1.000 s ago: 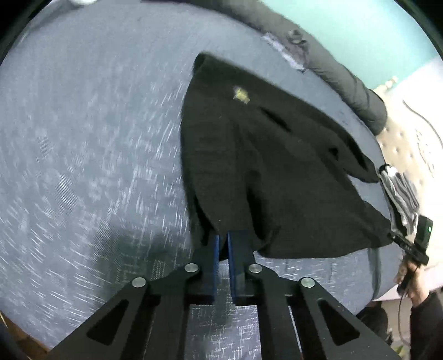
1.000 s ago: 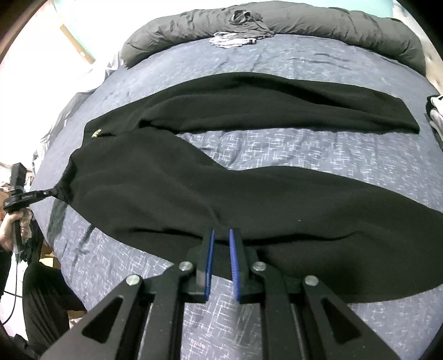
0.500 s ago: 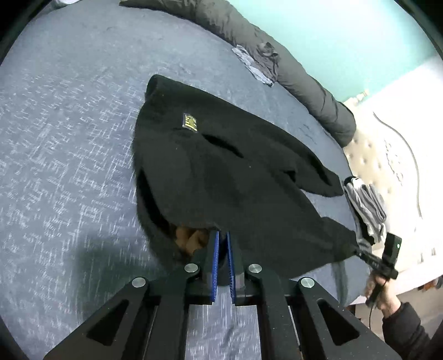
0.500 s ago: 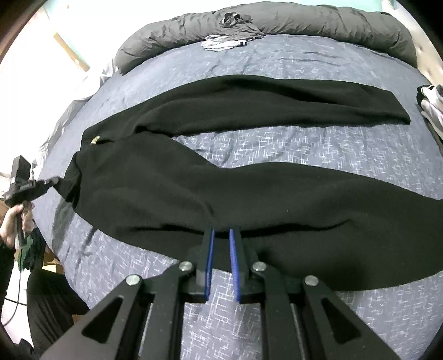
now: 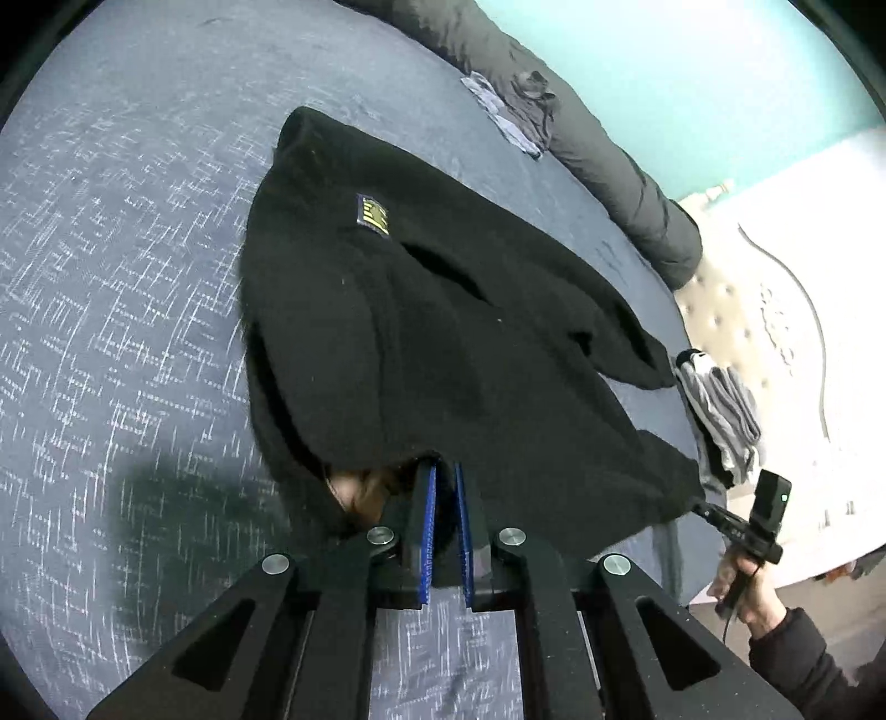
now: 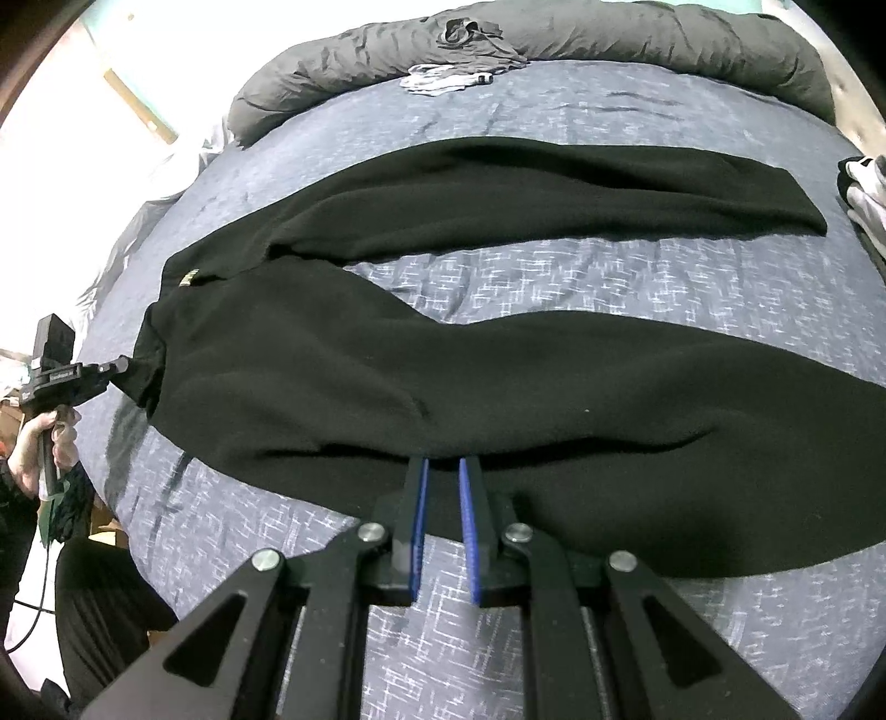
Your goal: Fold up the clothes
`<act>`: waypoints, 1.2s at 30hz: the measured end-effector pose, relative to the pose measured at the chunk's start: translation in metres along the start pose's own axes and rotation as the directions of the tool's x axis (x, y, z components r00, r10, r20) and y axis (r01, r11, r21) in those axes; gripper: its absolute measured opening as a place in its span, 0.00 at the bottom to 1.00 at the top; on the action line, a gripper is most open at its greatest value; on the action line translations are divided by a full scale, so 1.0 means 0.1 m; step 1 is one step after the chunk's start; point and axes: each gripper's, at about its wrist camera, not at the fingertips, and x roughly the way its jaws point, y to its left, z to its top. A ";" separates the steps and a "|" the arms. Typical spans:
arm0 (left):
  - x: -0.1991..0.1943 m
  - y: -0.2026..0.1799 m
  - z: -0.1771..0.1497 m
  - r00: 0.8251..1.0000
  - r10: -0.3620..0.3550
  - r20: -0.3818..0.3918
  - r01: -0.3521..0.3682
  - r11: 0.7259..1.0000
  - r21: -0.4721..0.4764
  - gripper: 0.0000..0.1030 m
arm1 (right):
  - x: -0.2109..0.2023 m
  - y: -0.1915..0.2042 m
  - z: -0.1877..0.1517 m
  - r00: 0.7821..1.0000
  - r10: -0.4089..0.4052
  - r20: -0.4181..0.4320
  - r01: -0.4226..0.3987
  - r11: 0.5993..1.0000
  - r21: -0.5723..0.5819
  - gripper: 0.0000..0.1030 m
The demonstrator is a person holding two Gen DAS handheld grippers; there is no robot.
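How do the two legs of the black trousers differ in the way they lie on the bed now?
In the right wrist view, the far leg lies flat and narrow, with its straight end in view; the near leg is wider, and its near edge is pinched by the right gripper. Its end runs out of view. Both are black fleece on the blue bedspread.

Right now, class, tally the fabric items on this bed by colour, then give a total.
Black: 1, the black trousers
Dark grey: 2, the rolled duvet and the crumpled garment
White and grey: 2, the small cloth and the folded pile
Total: 5
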 end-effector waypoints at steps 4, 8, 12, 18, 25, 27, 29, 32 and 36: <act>-0.04 0.06 -0.08 1.000 0.006 -0.022 -0.006 1.000 0.000 0.13 | 0.01 0.05 -0.01 1.000 0.009 0.001 -0.009 1.000 -0.004 0.10; -0.07 0.16 -0.14 0.999 -0.032 -0.029 0.031 0.999 -0.044 0.48 | 0.00 0.09 -0.01 1.000 0.010 0.000 -0.010 1.000 -0.013 0.10; -0.07 0.15 -0.20 0.999 0.000 -0.045 -0.001 1.000 -0.011 0.47 | -0.01 0.10 -0.01 1.000 0.009 0.001 -0.009 1.000 -0.014 0.10; -0.10 0.19 -0.18 0.999 0.036 -0.033 -0.036 0.999 0.007 0.11 | -0.01 0.12 0.00 1.000 0.007 0.001 -0.007 1.000 -0.016 0.11; -0.30 0.08 -0.11 0.993 0.115 -0.024 -0.112 0.988 0.102 0.03 | -0.05 0.07 -0.03 1.000 -0.001 -0.001 0.001 1.000 -0.012 0.11; -0.38 0.14 -0.09 0.990 0.137 -0.023 -0.134 0.985 0.105 0.03 | -0.10 0.01 -0.04 1.000 -0.010 0.005 0.010 1.000 -0.003 0.11; -0.45 0.21 -0.07 0.987 0.159 -0.022 -0.156 0.982 0.108 0.03 | -0.17 -0.10 -0.06 1.000 -0.022 0.014 0.022 0.999 0.024 0.11; -0.57 0.31 -0.04 0.981 0.192 -0.020 -0.189 0.976 0.112 0.03 | -0.27 -0.29 -0.09 0.999 -0.045 0.028 0.043 0.997 0.070 0.11; -0.66 0.44 -0.03 0.972 0.232 -0.022 -0.228 0.967 0.112 0.03 | -0.44 -0.60 -0.12 0.992 -0.121 0.042 0.114 0.984 0.136 0.15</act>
